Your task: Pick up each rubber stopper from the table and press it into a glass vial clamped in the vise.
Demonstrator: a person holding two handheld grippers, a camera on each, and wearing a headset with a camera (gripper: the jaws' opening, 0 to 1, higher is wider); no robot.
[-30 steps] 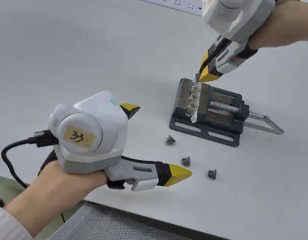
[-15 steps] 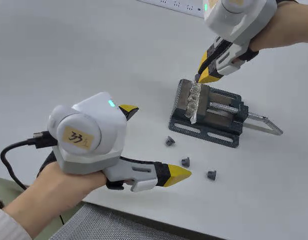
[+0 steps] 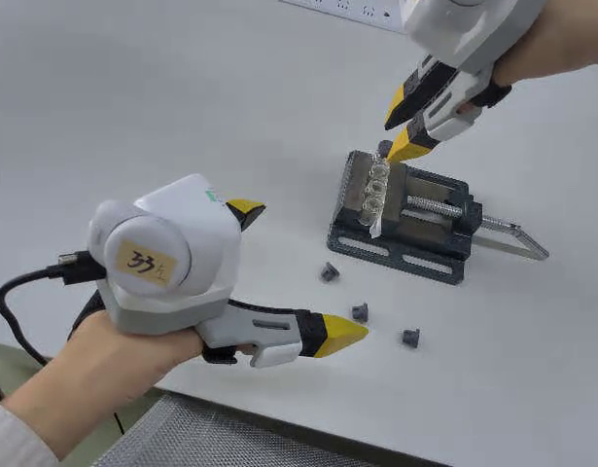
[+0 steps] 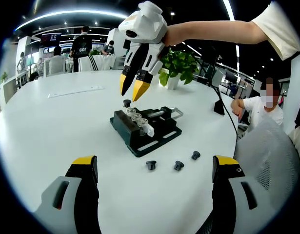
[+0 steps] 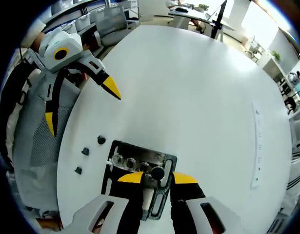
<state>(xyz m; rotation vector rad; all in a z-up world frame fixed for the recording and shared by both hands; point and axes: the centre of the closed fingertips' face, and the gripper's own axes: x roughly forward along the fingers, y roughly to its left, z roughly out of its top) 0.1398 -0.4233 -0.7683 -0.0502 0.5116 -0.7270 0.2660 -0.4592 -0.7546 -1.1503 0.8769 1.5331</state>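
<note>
A black vise (image 3: 430, 243) (image 4: 154, 134) (image 5: 120, 151) clamps a row of glass vials (image 3: 375, 193) (image 4: 138, 117). The far vial carries a dark rubber stopper (image 3: 384, 148) (image 4: 127, 103) (image 5: 157, 172). Just above it hovers my right gripper (image 3: 398, 133) (image 4: 131, 87) (image 5: 158, 178), open, holding nothing. Three loose stoppers lie on the white table in front of the vise: (image 3: 330, 272), (image 3: 360, 312), (image 3: 410, 339), seen too as stoppers (image 4: 178, 165) (image 5: 85, 151). My left gripper (image 3: 299, 270) (image 4: 154, 161) (image 5: 81, 92) is open wide and empty, low at the near left.
The vise's screw handle (image 3: 517, 235) sticks out to the right. A black cable (image 3: 17, 292) trails from the left gripper over the near table edge. A power strip (image 3: 347, 8) lies at the far edge. People and chairs are beyond the table (image 4: 52, 112).
My right gripper has opened and lifted a little off the far vial, leaving the stopper seated on it. The left gripper has barely moved.
</note>
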